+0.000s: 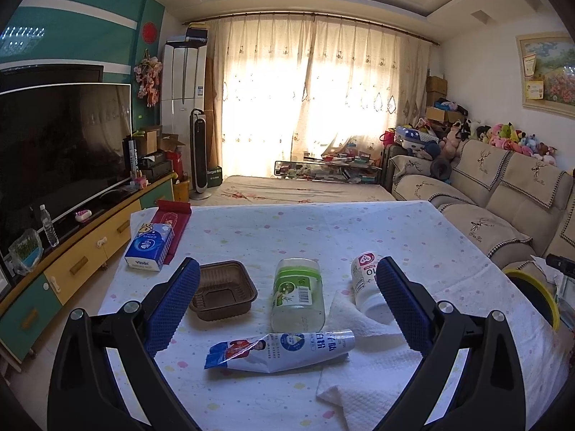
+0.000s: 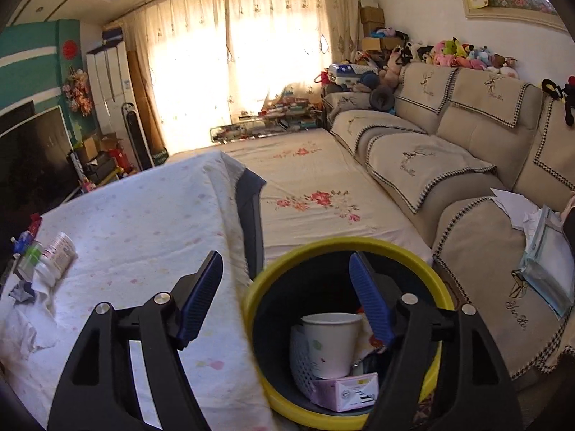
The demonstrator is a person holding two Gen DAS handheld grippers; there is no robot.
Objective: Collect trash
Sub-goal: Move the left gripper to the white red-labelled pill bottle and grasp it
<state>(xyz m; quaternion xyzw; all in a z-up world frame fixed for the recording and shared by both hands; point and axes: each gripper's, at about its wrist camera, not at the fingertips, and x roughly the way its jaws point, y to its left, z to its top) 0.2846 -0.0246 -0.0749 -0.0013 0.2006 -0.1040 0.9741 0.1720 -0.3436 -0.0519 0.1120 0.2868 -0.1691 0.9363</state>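
Observation:
In the left wrist view, my left gripper (image 1: pixel 287 289) is open and empty above the table (image 1: pixel 251 226). Between its fingers lie a clear green-labelled bottle (image 1: pixel 297 294), a squeezed white-and-blue tube (image 1: pixel 280 353), a white paper towel (image 1: pixel 363 370) and a white bottle (image 1: pixel 366 283). A brown plastic tray (image 1: pixel 223 291) lies by the left finger. In the right wrist view, my right gripper (image 2: pixel 287 298) is open and empty above the yellow-rimmed black bin (image 2: pixel 287 262), which holds a paper cup (image 2: pixel 332 341), a pink carton (image 2: pixel 345 391) and a white mesh item.
A blue tissue pack (image 1: pixel 149 248) and a red box (image 1: pixel 172 221) sit at the table's far left. A TV cabinet (image 1: pixel 90 248) stands left of the table, a beige sofa (image 2: pixel 449 165) right. The bin (image 1: pixel 535 294) stands off the table's right edge.

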